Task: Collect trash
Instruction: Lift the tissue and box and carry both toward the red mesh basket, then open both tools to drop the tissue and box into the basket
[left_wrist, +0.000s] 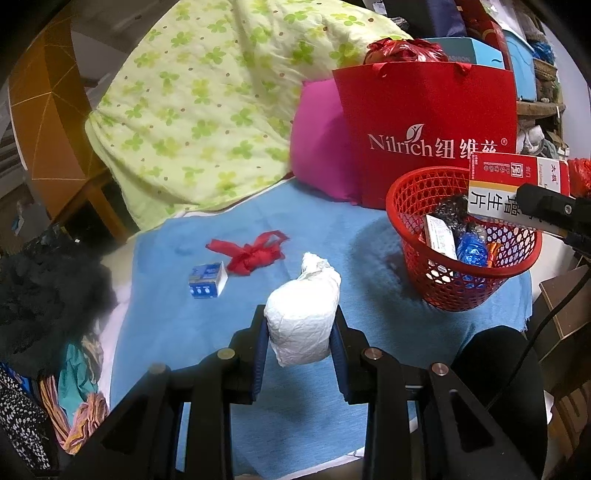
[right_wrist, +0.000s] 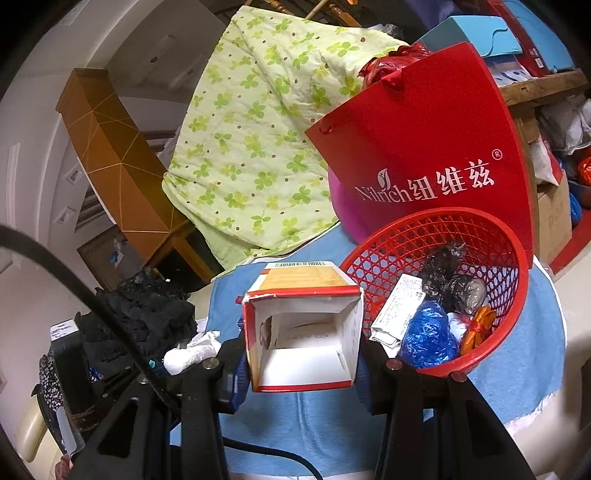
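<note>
My left gripper (left_wrist: 300, 325) is shut on a crumpled white paper wad (left_wrist: 303, 317), held just over the blue cloth (left_wrist: 177, 325). My right gripper (right_wrist: 301, 350) is shut on an empty red-and-white medicine box (right_wrist: 301, 328), its open end facing the camera; the same box (left_wrist: 517, 184) hangs over the rim of the red mesh basket (left_wrist: 406, 236) in the left wrist view. The basket (right_wrist: 391, 243) holds several wrappers and a small carton. A red ribbon scrap (left_wrist: 255, 253) and a small blue box (left_wrist: 207, 279) lie on the cloth to the left.
A red paper bag (left_wrist: 424, 122) stands behind the basket, beside a pink cushion (left_wrist: 317, 147). A green clover quilt (left_wrist: 192, 110) is heaped at the back. Dark clothes (left_wrist: 44, 291) pile at the left edge. A wooden bed frame (right_wrist: 114, 166) stands at left.
</note>
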